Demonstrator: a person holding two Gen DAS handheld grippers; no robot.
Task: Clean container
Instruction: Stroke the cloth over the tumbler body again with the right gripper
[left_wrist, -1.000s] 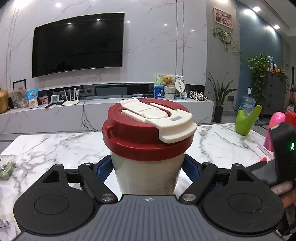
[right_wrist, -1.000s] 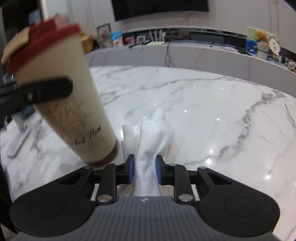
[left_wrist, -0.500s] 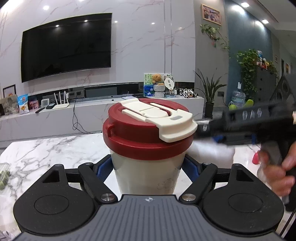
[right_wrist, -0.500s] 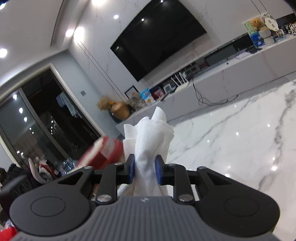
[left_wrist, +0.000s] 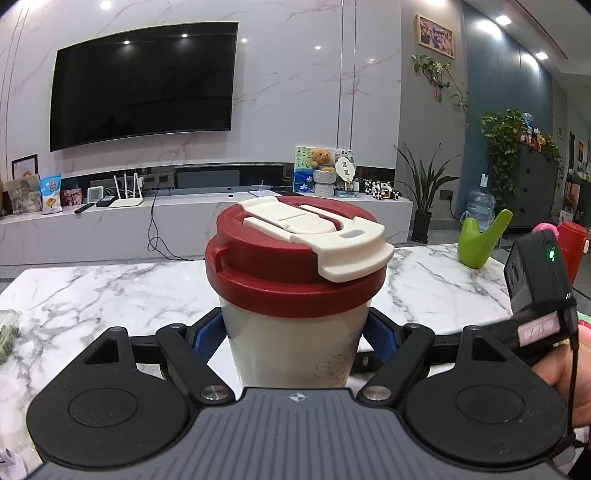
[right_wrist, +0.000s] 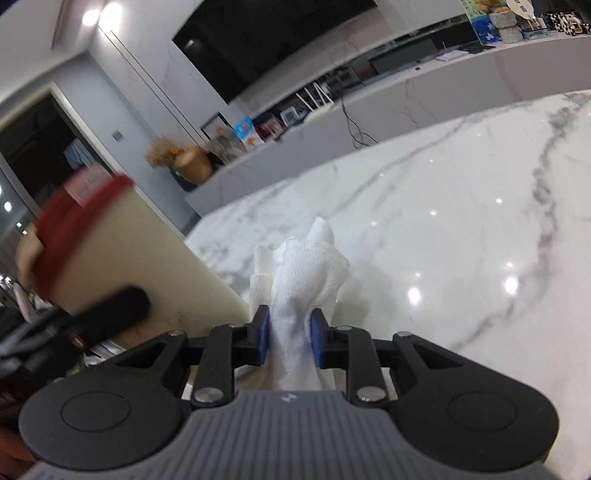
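Note:
A cream cup (left_wrist: 291, 343) with a dark red lid (left_wrist: 284, 266) and a cream flip tab is clamped upright between the blue pads of my left gripper (left_wrist: 295, 336), above the marble table (left_wrist: 110, 295). In the right wrist view the same cup (right_wrist: 122, 266) shows blurred at the left, tilted, with the left gripper's finger across it. My right gripper (right_wrist: 290, 341) is shut on a crumpled white paper towel (right_wrist: 299, 277), whose tip sits just right of the cup's lower side. The right gripper's body (left_wrist: 535, 295) shows at the right edge of the left wrist view.
A green bird-shaped object (left_wrist: 480, 243) and a red and pink bottle (left_wrist: 570, 243) stand at the table's right end. A packet of green items (left_wrist: 7, 332) lies at the left edge. A TV bench with clutter (left_wrist: 184, 214) runs behind the table.
My right gripper with the towel swung up past the cup's lid half a second ago and has come back down beside the cup's lower side. The left gripper keeps its hold.

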